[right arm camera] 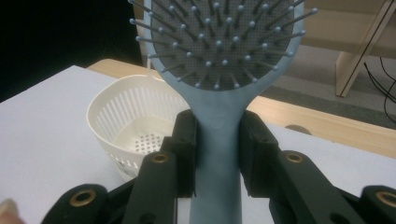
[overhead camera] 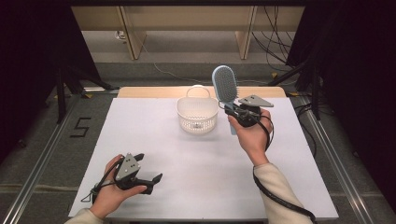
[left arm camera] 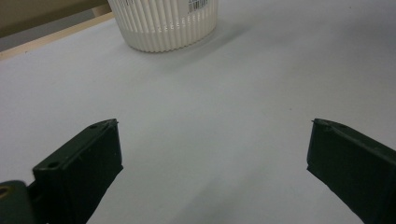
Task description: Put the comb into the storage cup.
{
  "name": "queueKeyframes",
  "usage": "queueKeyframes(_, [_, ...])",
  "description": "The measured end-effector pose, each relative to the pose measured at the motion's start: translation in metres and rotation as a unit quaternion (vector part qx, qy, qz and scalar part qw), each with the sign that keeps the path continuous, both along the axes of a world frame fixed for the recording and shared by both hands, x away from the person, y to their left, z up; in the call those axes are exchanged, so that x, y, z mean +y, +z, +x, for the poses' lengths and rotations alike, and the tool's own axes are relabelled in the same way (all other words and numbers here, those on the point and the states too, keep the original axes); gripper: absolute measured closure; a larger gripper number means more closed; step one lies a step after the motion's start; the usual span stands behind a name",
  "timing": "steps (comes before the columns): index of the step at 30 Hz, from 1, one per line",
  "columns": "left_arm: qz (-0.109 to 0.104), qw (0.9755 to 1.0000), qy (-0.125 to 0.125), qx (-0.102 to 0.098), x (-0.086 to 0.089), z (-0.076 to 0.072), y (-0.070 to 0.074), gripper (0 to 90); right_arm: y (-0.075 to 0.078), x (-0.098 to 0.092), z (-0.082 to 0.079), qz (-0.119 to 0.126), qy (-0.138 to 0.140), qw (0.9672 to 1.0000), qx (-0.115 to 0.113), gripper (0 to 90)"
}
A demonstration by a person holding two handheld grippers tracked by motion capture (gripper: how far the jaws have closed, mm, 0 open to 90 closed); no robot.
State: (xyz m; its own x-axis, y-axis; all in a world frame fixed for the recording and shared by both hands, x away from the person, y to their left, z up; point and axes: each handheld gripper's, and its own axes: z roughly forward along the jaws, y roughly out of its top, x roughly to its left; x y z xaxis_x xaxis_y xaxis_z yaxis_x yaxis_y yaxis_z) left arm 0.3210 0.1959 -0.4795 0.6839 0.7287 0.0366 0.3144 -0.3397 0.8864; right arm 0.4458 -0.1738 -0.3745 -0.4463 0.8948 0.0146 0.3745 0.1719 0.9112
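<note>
Fingers of the right gripper (right arm camera: 218,154) clamp the neck of one pale blue plastic paddle hairbrush (right arm camera: 219,51), bristled head upright above them. The left gripper (left arm camera: 212,154), spread wide, grasps nothing, low over the white table (left arm camera: 224,93). Beyond both sets of fingers stands one white slotted plastic basket (overhead camera: 197,114), empty

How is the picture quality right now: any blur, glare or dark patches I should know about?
High view: table evenly lit, surroundings dark, no glare. Left gripper view: soft overall, basket casts a faint shadow. Right gripper view: hairbrush sharp in the right gripper, left background black.
</note>
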Motion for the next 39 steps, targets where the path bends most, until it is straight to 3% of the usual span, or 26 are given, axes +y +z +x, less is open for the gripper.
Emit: queueKeyframes(39, [0.001, 1.0, 0.001, 0.001, 0.0, 0.0, 0.0, 2.6, -0.001, 0.019, 0.008, 0.003, 0.013, 0.9999, -0.001, 70.6])
